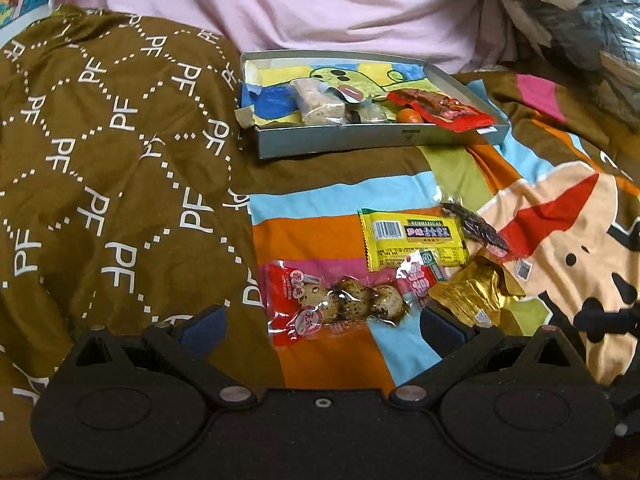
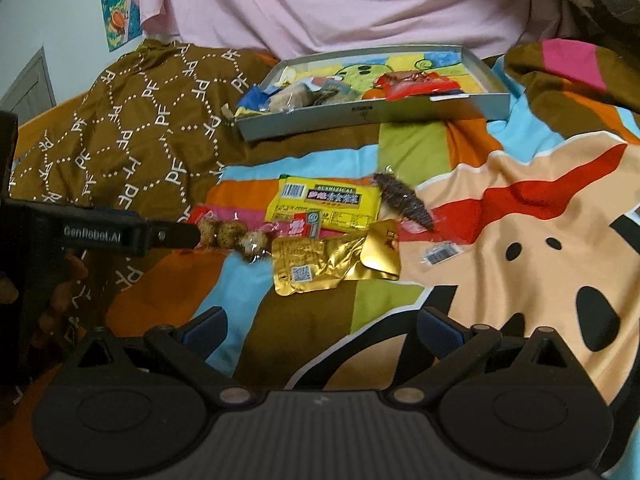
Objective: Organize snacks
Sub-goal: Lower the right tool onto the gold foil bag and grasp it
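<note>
The left tongs (image 1: 322, 322) are spread wide, blue pads apart, hovering low over the quail-egg packet (image 1: 340, 300), which lies flat on the bed between the two fingers' line of sight; nothing is pinched. In the right wrist view the left tongs reach in from the left edge, their tip just at the packet's near end; whether they touch it I cannot tell. The right tongs (image 2: 322, 330) are likewise spread and empty, held back over the bedspread (image 2: 500, 208), well short of the snacks.

Just past the egg packet lies a yellow packet (image 1: 414, 240) with a barcode, its lower edge overlapped by the egg packet's red end. To its right a gold foil pouch (image 1: 472, 290) is crumpled and tilted, and beyond that a dark snack in clear wrap (image 1: 476, 224) lies slantwise, touching the yellow packet's corner.

Farther off sits a shallow grey box (image 1: 372, 138) lined with a bright cartoon drawing. Inside it are a pale bar in clear wrap (image 1: 318, 102), a red packet (image 1: 440, 110) hanging over the near wall, and a small orange sweet (image 1: 410, 116) beside it.

All this rests on a bed: a colourful cartoon-dog spread, with a brown quilt (image 1: 120, 160) printed "PF" bunched at the left. Behind the box sits a person in a pink shirt (image 1: 320, 0). A poster (image 2: 118, 12) hangs on the pale wall.
</note>
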